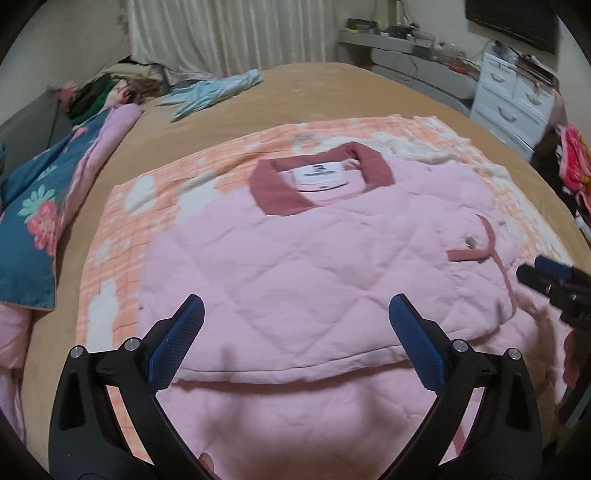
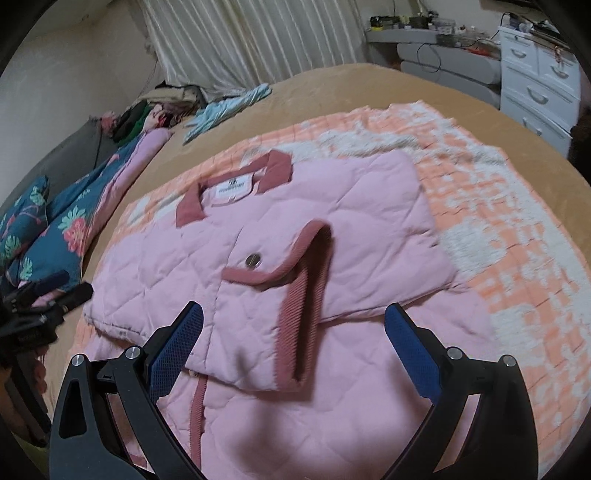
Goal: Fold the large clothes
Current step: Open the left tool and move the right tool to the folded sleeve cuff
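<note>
Tan bedding [image 1: 332, 85] covers the bed, with an orange-and-white checked blanket [image 2: 498, 229] spread over it, and on that blanket lies the pink quilted jacket [image 1: 295, 258] I am folding. Its dark pink collar [image 1: 280, 192] points away from me toward the curtain [image 2: 240, 33]; its hem end lies nearest me, so the long axis runs straight out from both tools.

My left gripper [image 1: 295, 332] hangs over the near left part of the jacket with its blue pads spread wide and nothing between them but air above the cloth. My right gripper [image 2: 293, 336] is likewise spread apart and empty, over the near right part, where a sleeve with a ribbed cuff [image 2: 306, 302] is laid across the front beside the snap button [image 2: 253, 259].

Both sides look folded inward already, leaving a long narrow shape. I judge the next fold runs from the near end up toward the collar, so each tool would take a near corner. Both stand about equally close to that edge.
</note>
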A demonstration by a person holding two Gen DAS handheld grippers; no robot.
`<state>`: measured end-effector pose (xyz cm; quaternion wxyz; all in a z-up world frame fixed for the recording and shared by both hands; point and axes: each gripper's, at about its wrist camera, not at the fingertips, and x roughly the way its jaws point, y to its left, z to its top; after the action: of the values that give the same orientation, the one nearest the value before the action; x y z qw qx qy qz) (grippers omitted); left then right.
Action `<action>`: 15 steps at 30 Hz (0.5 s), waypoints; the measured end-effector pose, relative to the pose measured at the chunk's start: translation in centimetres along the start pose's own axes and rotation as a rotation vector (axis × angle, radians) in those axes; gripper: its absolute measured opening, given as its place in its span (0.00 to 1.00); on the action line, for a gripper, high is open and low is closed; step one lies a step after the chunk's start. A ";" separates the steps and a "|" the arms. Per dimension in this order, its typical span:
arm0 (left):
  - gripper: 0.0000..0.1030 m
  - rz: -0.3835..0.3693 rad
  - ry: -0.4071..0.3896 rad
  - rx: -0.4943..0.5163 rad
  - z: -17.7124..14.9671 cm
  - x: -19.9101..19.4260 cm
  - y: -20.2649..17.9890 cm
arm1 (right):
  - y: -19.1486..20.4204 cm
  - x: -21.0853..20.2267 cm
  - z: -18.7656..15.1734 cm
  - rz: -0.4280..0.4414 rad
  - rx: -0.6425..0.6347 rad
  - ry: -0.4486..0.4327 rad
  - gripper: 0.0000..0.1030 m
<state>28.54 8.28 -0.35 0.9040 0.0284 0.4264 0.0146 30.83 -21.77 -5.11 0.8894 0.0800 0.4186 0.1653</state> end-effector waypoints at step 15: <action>0.91 0.036 0.007 -0.090 -1.7 1.0 4.5 | -0.3 4.7 -2.0 0.057 0.131 0.110 0.83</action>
<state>27.89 12.84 -1.91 0.9023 -0.0046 0.4281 0.0499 32.14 -20.36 -9.89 0.8529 0.1406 0.4742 0.1668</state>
